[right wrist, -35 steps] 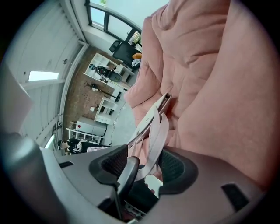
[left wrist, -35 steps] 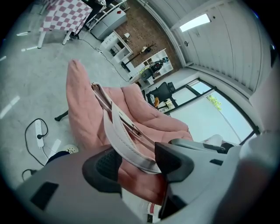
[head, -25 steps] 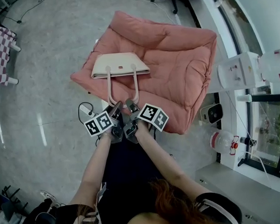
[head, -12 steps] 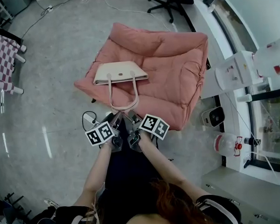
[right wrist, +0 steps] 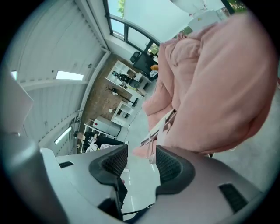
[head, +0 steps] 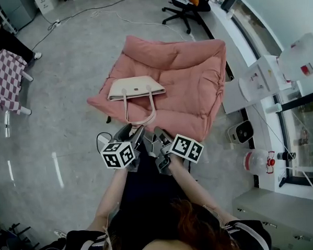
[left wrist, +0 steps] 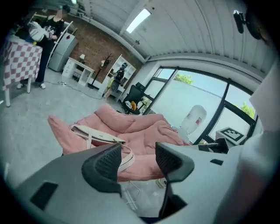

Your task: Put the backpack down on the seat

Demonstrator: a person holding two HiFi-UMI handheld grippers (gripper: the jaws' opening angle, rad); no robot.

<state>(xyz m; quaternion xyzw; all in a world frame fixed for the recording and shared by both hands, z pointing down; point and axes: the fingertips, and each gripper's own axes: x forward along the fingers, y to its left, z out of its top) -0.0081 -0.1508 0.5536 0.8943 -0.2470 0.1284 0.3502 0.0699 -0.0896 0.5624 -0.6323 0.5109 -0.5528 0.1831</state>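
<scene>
The cream bag [head: 136, 88] lies flat on the pink seat [head: 190, 78], by its left edge in the head view, straps trailing toward the seat's near edge. The left gripper [head: 130, 133] and right gripper [head: 154, 137] hover just off that edge, jaws spread, empty.

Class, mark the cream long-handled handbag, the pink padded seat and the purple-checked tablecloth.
Cream long-handled handbag [head: 136, 88], head view: middle of its body.
Pink padded seat [head: 191, 86], head view: bare cushion beside the handbag.
Purple-checked tablecloth [head: 5, 77], head view: its top surface.

Open floor [head: 62, 116] left of seat [head: 191, 83]; white unit [head: 251, 83] seemingly crowds its right.
</scene>
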